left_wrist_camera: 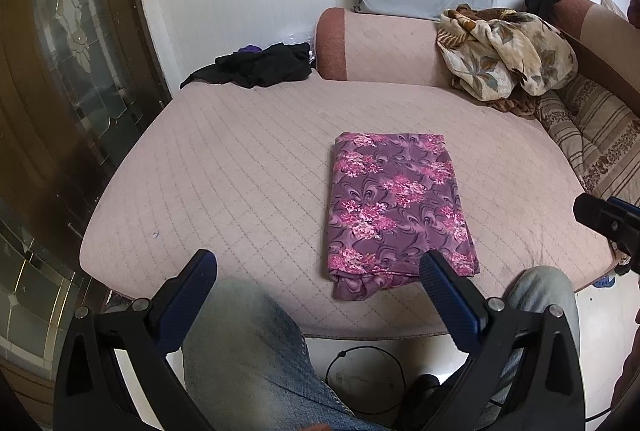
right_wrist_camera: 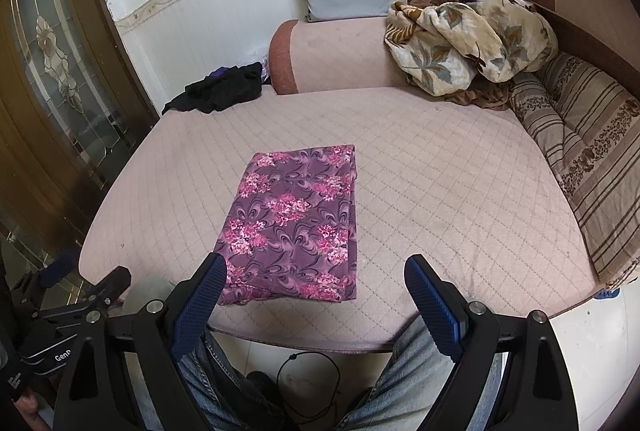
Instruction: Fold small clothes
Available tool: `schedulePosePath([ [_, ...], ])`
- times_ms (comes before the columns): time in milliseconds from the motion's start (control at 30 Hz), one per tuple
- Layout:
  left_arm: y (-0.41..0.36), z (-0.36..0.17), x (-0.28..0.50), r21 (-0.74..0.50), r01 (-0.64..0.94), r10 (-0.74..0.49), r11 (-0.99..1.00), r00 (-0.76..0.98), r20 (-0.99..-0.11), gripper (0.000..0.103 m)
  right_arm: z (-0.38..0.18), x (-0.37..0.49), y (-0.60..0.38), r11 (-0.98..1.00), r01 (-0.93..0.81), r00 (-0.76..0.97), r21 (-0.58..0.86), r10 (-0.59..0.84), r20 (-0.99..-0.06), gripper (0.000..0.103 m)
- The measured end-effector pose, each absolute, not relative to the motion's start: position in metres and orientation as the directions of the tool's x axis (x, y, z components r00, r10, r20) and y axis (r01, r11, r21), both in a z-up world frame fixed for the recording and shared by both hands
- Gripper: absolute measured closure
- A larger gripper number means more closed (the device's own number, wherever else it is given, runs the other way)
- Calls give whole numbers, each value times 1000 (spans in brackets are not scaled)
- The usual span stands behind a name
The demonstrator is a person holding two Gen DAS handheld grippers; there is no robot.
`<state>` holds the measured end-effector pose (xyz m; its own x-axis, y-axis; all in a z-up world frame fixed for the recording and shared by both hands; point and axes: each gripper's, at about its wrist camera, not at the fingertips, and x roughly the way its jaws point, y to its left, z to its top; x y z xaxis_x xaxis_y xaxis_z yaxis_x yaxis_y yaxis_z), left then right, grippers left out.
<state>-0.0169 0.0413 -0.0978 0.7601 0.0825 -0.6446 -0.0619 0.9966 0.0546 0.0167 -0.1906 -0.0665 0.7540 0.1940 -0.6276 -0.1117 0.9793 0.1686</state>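
From where I stand, the purple floral cloth (left_wrist_camera: 396,205) already lies folded into a neat rectangle on the pink quilted bed (left_wrist_camera: 240,167), roughly at its middle, its near edge toward the person's knees. In the left wrist view it sits at about one o'clock from the left hand-held gripper (left_wrist_camera: 318,265); in the right wrist view it sits at about eleven o'clock from the right hand-held gripper (right_wrist_camera: 316,271). Both hover above the bed's near edge with their jaws spread wide and nothing between them.

This piece looks finished, I would say; only the slightly bunched near corner might want smoothing. What seems left is the dark crumpled clothing (left_wrist_camera: 256,65) at the bed's far left, around ten o'clock, still unfolded. The floral blanket (left_wrist_camera: 504,51) heaped at two o'clock looks too large to count.
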Motion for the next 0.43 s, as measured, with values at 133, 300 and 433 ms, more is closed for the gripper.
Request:
schedulePosePath([
  [133,35,-98,-13,66,-41,74,997,764,-641,2,-70,22,-194,978,-108,749,178,198,-633,10],
  [300,30,-102,-2,80,-22,68,997,770,-635,2,-76,35,-195,978,-106,736,180,199,-647,10],
  [433,28,-109,18,75,13,40,997,753,-657,2,-84,54,-195,977,-109,714,184,206,-669,10],
])
